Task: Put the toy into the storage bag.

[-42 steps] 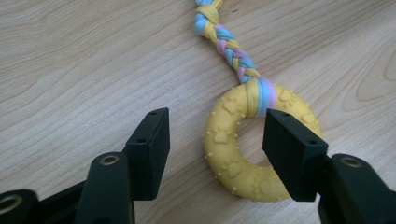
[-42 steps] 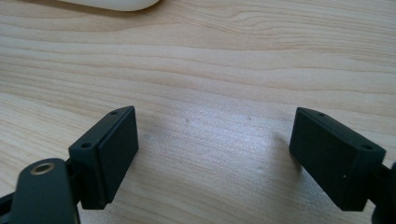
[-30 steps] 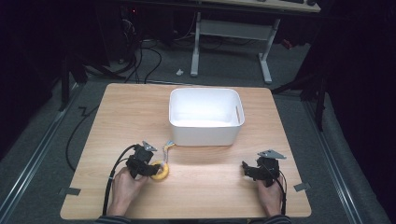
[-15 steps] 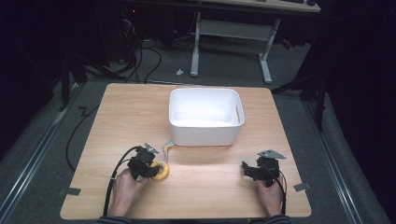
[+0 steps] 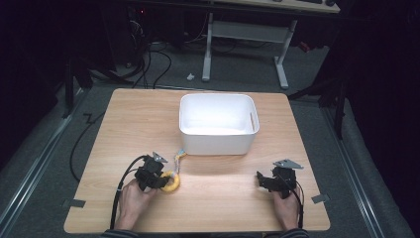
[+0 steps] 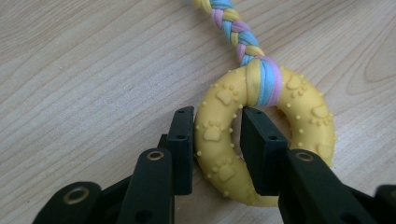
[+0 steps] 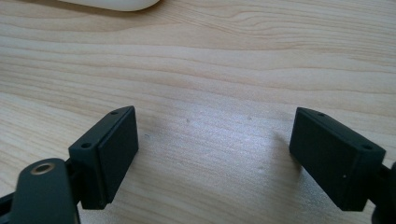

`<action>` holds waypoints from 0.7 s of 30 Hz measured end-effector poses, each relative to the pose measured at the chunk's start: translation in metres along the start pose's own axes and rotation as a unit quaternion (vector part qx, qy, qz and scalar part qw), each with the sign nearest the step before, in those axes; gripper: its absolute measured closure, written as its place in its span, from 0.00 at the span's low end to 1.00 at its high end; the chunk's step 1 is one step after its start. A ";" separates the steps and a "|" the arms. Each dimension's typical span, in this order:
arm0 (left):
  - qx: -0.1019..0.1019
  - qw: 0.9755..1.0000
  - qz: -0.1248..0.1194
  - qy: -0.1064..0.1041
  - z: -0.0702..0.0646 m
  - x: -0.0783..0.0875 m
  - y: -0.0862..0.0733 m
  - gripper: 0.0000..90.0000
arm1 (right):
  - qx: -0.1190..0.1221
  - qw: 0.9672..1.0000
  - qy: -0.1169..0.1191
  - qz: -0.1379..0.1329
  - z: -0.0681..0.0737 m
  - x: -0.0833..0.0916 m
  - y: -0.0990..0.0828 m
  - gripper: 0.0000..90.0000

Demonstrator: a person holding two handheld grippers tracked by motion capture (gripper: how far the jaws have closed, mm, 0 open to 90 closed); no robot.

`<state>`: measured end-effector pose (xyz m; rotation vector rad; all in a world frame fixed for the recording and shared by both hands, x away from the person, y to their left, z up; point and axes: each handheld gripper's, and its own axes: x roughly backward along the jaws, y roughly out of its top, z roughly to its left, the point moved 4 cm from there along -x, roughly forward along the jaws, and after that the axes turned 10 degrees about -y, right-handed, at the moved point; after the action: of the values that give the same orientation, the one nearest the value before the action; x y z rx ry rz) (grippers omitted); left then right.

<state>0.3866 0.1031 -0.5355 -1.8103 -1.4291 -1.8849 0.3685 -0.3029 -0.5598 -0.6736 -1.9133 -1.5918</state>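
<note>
The left gripper (image 6: pixel 217 140) pinches the near arc of a yellow rubber ring toy (image 6: pixel 219 154) lying on the wooden table (image 5: pixel 228 183), in front of the white bin (image 5: pixel 218 124). The ring looks light and springy, its paw-print bumps giving grip; the braided rope tail (image 6: pixel 233 28) would flop. The right gripper (image 7: pixel 212 154) rests with jaws spread wide, holding nothing.

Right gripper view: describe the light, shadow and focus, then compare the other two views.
Right gripper view: a pale glare patch on the table between wide-open jaws, which look soft up close. Left gripper view: even light, yellow ring sharp, nearest jaw bases blurred. High view: bright white bin, room around nearly black.
</note>
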 end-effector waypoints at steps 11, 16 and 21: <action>0.002 1.000 -0.022 -0.008 -0.002 0.022 0.001 0.76 | 0.000 1.000 0.000 0.000 0.000 0.000 0.000 0.17; 0.001 0.999 -0.041 -0.007 -0.002 0.033 0.002 0.76 | 0.000 1.000 0.000 0.001 0.000 0.000 0.000 0.17; 0.002 0.998 -0.058 -0.007 -0.002 0.046 0.003 0.76 | 0.001 1.000 0.000 0.000 0.000 0.000 0.000 0.17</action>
<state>0.3761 0.1219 -0.4948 -1.7785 -1.5742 -1.9258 0.3681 -0.3025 -0.5598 -0.6721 -1.9143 -1.5895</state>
